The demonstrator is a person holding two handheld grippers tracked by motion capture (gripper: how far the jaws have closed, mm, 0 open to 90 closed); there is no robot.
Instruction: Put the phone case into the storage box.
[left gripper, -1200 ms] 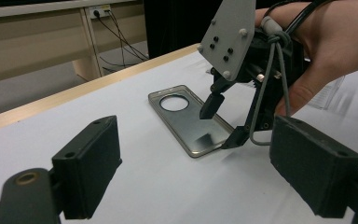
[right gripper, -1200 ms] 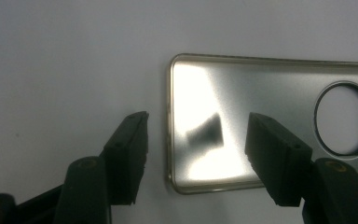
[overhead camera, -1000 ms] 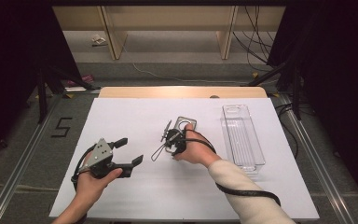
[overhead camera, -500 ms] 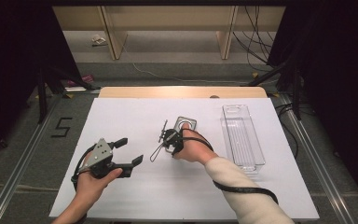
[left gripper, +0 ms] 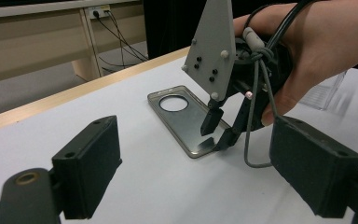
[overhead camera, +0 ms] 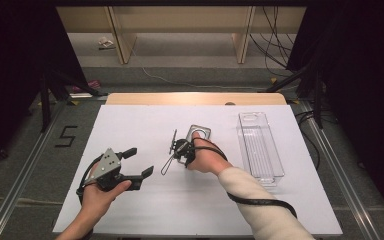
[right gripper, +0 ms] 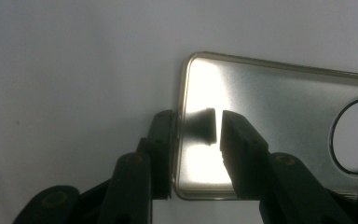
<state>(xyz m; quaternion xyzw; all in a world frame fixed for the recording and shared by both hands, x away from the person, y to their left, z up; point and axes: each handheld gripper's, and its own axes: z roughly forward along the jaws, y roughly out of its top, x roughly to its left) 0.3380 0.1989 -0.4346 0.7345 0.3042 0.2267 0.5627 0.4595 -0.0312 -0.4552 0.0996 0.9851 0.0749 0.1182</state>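
Right gripper view: right gripper [right gripper: 196,135] jaws, just closing, straddle the phone case [right gripper: 279,121] rim; left gripper [left gripper: 205,168] spread.

Bright white table [overhead camera: 145,210], dark surroundings, strong glare on metal plate [right gripper: 270,98], soft close-up blur

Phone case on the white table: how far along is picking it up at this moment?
Done: the right gripper has reached the phone case and straddles its end rim, one jaw outside, one over the inside. In hand: its jaws have just been closing on that rim, with a gap showing at the inner pad, so no firm grip yet. Left: clamping and lifting; the case lies flat. The left gripper waits open, apart.
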